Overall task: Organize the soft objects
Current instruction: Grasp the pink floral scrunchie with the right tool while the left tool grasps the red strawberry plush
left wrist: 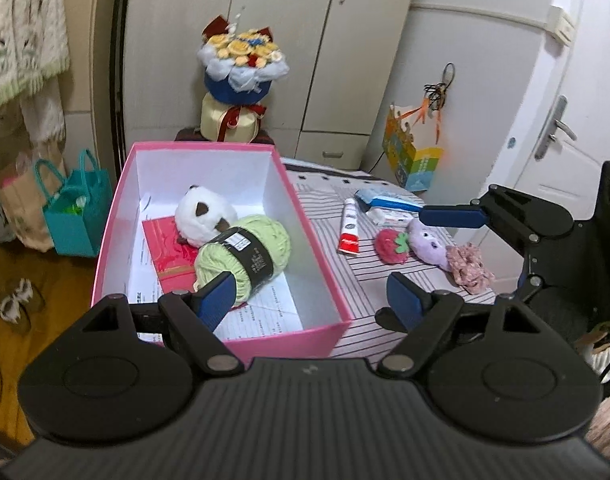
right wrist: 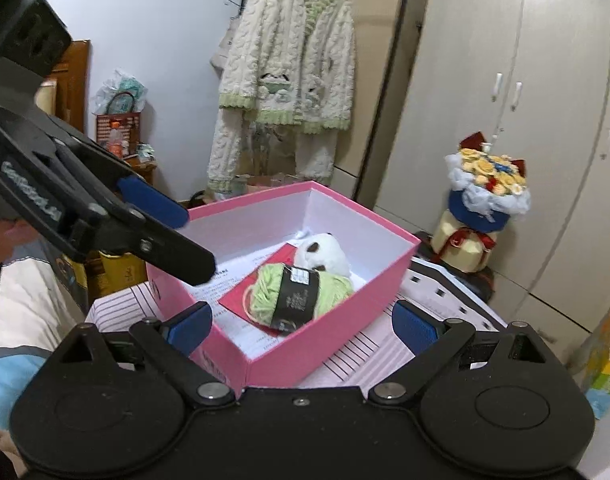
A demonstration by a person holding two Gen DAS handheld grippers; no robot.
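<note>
A pink box (left wrist: pixel 325 280) (right wrist: pixel 305 352) stands on the striped table. Inside lie a green yarn ball (left wrist: pixel 245 256) (right wrist: pixel 301 292) and a white panda plush (left wrist: pixel 205 212) (right wrist: pixel 325 254). Right of the box lie a red strawberry plush (left wrist: pixel 392 246), a purple plush (left wrist: pixel 429 244) and a pink scrunchie (left wrist: pixel 469 268). My left gripper (left wrist: pixel 309 300) is open and empty over the box's near right corner. My right gripper (right wrist: pixel 301 326) is open and empty over the box's near side; one of its fingers (left wrist: pixel 453 216) shows in the left wrist view above the purple plush.
A red-and-white tube (left wrist: pixel 349 228), a blue packet (left wrist: pixel 385 200) and a white packet (left wrist: pixel 387 216) lie on the table. A flower bouquet (left wrist: pixel 241 76) stands behind the box. A teal bag (left wrist: pixel 75 208) sits on the floor at left. Wardrobe doors stand behind.
</note>
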